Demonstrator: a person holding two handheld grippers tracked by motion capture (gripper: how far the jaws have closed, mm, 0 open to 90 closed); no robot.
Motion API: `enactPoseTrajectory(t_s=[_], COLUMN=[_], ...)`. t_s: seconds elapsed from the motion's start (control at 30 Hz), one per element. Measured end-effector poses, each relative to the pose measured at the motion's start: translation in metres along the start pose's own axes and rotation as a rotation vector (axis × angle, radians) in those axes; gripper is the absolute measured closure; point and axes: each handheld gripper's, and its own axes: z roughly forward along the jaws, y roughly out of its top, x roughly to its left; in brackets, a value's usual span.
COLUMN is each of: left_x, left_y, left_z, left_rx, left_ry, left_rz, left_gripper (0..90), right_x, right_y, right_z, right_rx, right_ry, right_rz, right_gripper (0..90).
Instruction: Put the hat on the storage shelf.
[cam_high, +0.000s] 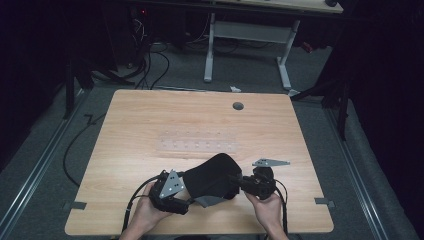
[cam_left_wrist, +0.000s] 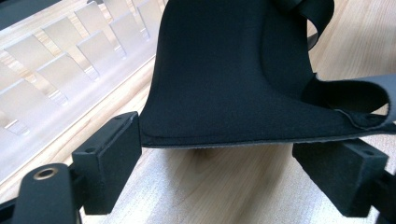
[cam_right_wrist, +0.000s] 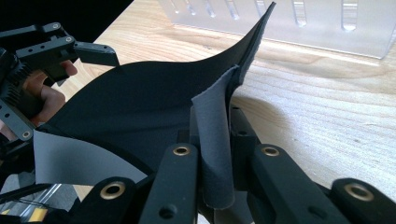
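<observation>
A black fabric piece (cam_high: 215, 177) with a grey underside is held up off the wooden table (cam_high: 150, 115) near its front edge. My right gripper (cam_high: 245, 184) is shut on a folded grey edge of the fabric (cam_right_wrist: 212, 140); its jaws press the fold between them (cam_right_wrist: 219, 135). My left gripper (cam_high: 182, 192) is open at the fabric's other end. In the left gripper view the fabric's curved lower edge (cam_left_wrist: 224, 93) hangs just above the gap between the two wide-apart pads (cam_left_wrist: 109, 158). The left gripper (cam_right_wrist: 56, 46) also appears far left in the right gripper view, with a hand behind it.
A clear acrylic rack (cam_high: 197, 145) with rows of slots lies flat at the table's middle, just beyond the fabric (cam_left_wrist: 60, 79) (cam_right_wrist: 303, 23). A round cable hole (cam_high: 238, 106) sits near the far edge. Another desk (cam_high: 250, 30) and floor cables stand behind.
</observation>
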Motion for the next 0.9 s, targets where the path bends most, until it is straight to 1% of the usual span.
enactPoseTrajectory(t_s=[0.03,0.13,0.23,0.27,0.3,0.37,0.4,0.43,0.63,0.77,0.8,0.9], left_x=[0.0002,0.0002,0.0007,0.0001,0.0002,-0.0017,-0.0029,-0.0033,-0.0018,-0.0009,0.0002,0.0024], left_y=[0.0002,-0.0004,-0.0016,-0.0021,-0.0023,-0.003,-0.0033,-0.0037,-0.0024,-0.0015,-0.0013,-0.0011], left_z=[-0.0004,-0.0004,0.0002,0.0007,0.0005,0.0014,0.0018,0.0014,-0.0018,-0.0031,-0.0032,-0.0032], left_rx=[0.003,0.007,0.006,0.003,0.013,0.021,0.02,0.024,-0.015,-0.017,-0.01,-0.005], left_ry=[0.001,0.001,-0.001,-0.003,-0.005,-0.009,-0.012,-0.011,-0.016,-0.02,-0.02,-0.027], left_rz=[0.005,0.011,0.012,0.006,0.014,0.023,0.026,0.043,0.029,0.028,0.03,0.021], left_gripper=[15.9,15.9,16.1,16.4,16.8,17.8,18.5,20.2,31.8,39.1,41.2,47.7], right_x=[0.0,0.0015,0.0019,0.002,0.0023,0.004,0.0043,0.0052,0.006,0.0074,0.0076,0.0075], right_y=[0.0006,0.0022,0.003,0.0032,0.0034,0.0039,0.0042,0.0045,0.0058,0.0055,0.0054,0.0055], right_z=[0.0003,0.0001,0.0009,0.0015,0.002,0.0024,0.0028,0.0032,0.0036,0.0019,0.0013,0.0008], right_rx=[-0.001,0.006,0.012,0.012,0.013,0.013,0.01,0.01,-0.003,-0.018,-0.022,-0.041], right_ry=[0.001,0.0,-0.001,0.0,0.001,0.007,0.011,0.014,0.027,0.033,0.037,0.052], right_rz=[-0.006,-0.004,-0.005,-0.005,-0.007,-0.002,-0.007,-0.008,-0.007,-0.012,-0.013,-0.027], right_gripper=[84.0,83.9,83.9,83.9,84.0,83.9,84.0,83.9,83.7,83.5,83.5,83.2])
